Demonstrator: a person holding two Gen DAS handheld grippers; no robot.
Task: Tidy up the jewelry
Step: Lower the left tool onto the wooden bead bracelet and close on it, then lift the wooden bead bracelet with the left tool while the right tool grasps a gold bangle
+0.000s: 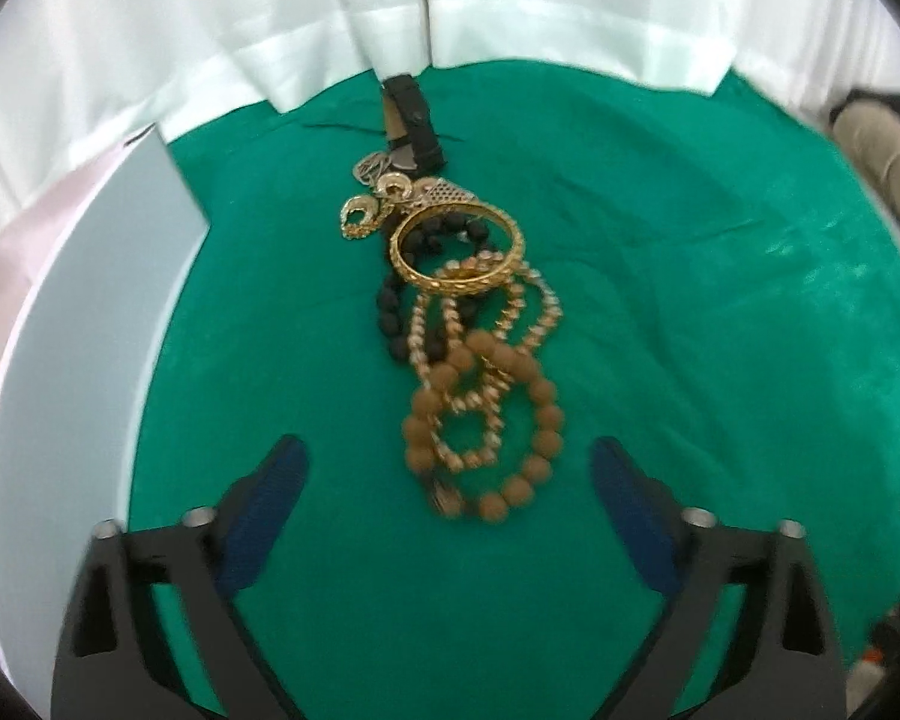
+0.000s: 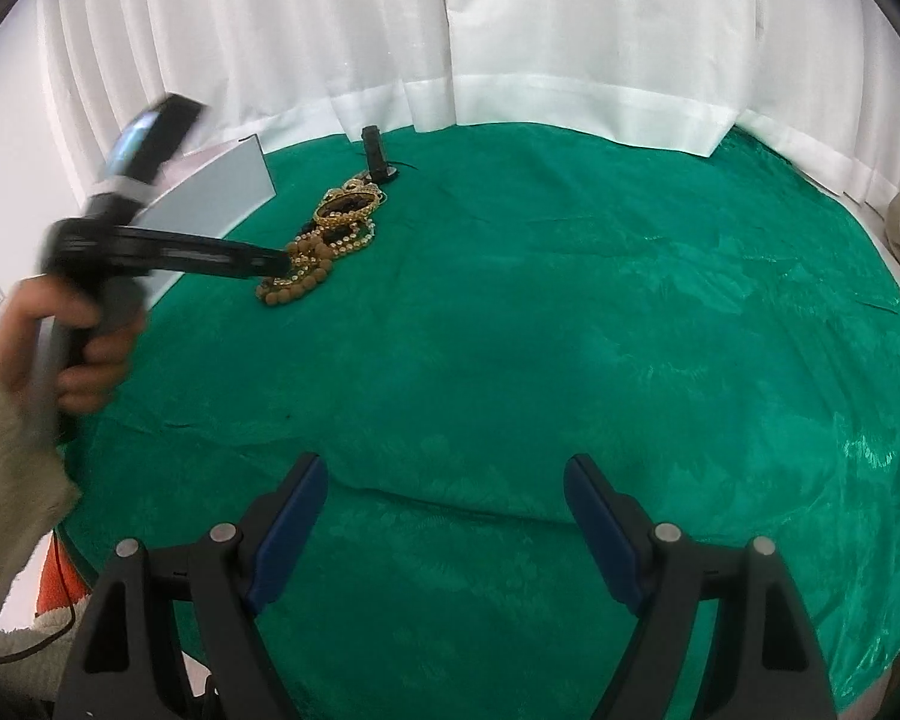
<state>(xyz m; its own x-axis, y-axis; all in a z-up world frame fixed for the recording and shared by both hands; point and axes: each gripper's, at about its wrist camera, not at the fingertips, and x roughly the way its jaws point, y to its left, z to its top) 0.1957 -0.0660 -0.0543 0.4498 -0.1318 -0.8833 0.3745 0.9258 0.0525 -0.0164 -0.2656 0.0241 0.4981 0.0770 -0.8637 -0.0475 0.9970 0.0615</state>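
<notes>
Jewelry pile (image 1: pixel 462 324), black strap (image 1: pixel 411 126), grey box (image 1: pixel 90 312) beside

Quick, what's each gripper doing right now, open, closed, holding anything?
Left gripper: open, holding nothing, over the near end of the jewelry pile.
Right gripper: open, empty, over bare green cloth.

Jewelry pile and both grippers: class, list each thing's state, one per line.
Left gripper: jaws open, empty, above the pile.
Right gripper: jaws open, empty.
Gold bangle: atop the black beads.
Brown bead bracelet: tangled with the pearl chain.
</notes>
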